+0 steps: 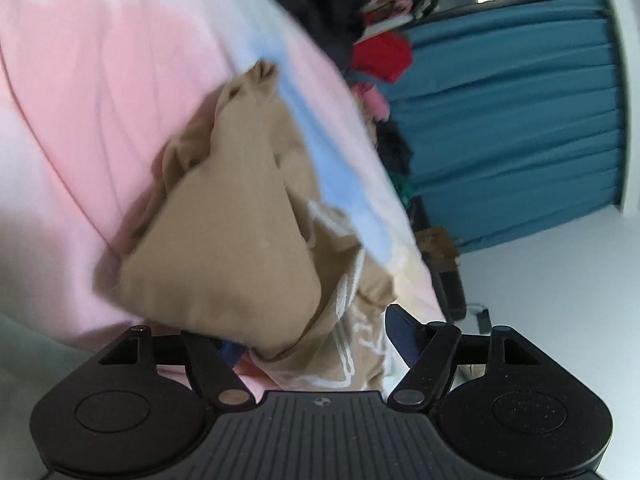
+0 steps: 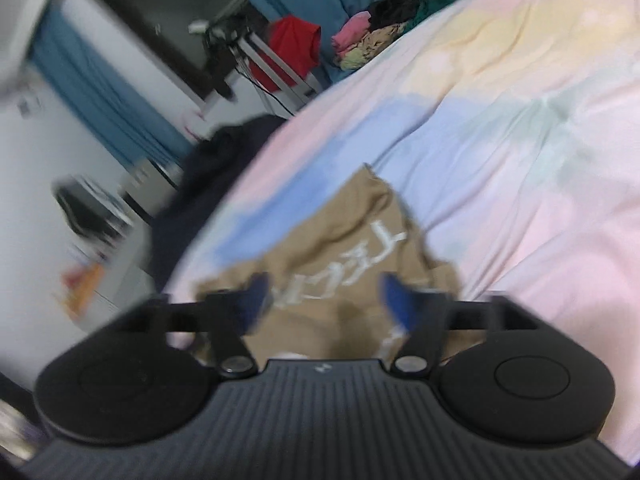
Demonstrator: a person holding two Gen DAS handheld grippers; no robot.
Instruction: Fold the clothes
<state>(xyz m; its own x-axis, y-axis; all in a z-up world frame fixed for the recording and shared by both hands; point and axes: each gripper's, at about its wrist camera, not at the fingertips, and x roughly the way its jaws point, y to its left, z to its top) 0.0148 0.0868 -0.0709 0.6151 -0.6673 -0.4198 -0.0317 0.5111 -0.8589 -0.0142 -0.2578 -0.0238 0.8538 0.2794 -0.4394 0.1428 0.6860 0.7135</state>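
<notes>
Two hand-held grippers worked one tan garment (image 1: 224,248) on the pastel bed (image 1: 80,120). Left hand-held gripper (image 1: 310,344) partly open around cloth, grip unclear; right hand-held gripper (image 2: 326,300) wide, empty. Best regrasp corners, flatten before creasing.

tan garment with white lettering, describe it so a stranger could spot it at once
Find the pastel pink, blue and yellow bedsheet. The crumpled tan cloth garment with white lettering lies on it, nearest the cameras. It is the only brown thing on the sheet.
</notes>
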